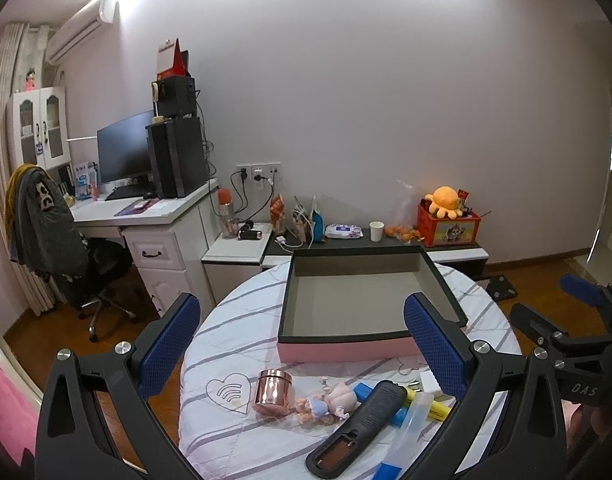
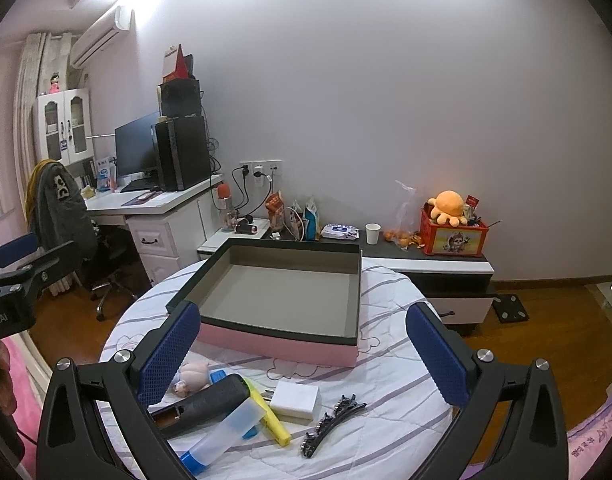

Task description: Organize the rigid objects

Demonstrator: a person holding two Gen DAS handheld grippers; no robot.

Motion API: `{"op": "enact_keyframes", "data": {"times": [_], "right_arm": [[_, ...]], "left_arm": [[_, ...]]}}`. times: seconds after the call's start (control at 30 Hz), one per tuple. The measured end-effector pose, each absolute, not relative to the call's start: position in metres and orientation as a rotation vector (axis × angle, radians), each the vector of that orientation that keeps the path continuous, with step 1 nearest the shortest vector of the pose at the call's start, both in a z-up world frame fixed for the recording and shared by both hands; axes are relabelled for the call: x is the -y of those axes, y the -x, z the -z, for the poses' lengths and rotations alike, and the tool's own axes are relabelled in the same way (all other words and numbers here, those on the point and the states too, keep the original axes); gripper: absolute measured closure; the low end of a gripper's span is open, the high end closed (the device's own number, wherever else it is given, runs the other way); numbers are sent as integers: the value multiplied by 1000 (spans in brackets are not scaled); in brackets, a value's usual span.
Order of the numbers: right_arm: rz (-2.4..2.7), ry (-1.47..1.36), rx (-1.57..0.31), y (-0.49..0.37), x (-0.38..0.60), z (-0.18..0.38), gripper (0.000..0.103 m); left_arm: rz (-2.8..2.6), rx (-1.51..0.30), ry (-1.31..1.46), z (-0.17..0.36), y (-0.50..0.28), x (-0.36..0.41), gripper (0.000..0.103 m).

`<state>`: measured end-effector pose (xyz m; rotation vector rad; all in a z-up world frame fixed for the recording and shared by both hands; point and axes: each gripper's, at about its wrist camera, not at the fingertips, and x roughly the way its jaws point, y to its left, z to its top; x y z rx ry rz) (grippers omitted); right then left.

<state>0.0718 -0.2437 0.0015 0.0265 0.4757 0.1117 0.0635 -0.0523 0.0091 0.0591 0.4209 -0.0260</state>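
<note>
A pink box [image 1: 345,350] with a dark rim and grey inside stands empty on the round striped table [image 1: 234,320]. In front of it lie a rose-gold tin [image 1: 272,390], a small doll [image 1: 329,398], a black remote [image 1: 357,424] face down, a yellow marker [image 2: 268,412], a clear tube with a blue cap [image 2: 222,432], a white charger [image 2: 296,398] and black hair clips [image 2: 329,424]. The pink box [image 2: 282,346] also shows in the right wrist view. My left gripper [image 1: 302,344] hangs open above the items. My right gripper [image 2: 302,346] is open too, holding nothing.
Behind the table runs a low cabinet [image 2: 433,260] with a paper cup [image 2: 372,233], snack bags and a red toy crate [image 2: 453,236]. A white desk [image 1: 146,216] with monitor and office chair [image 1: 86,264] stands at the left. Wooden floor surrounds the table.
</note>
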Motion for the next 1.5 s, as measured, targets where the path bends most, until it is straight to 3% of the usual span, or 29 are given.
{"op": "enact_keyframes", "data": {"times": [0.8,1.5], "right_arm": [[-83,-59,-510,-77,276,-2,0],[-136,-41,-357,-41,269,-35,0]], "left_arm": [[61,-472,-119,-10,-72,95,0],[-10,-287,-118,-48,-18,79,0]]}}
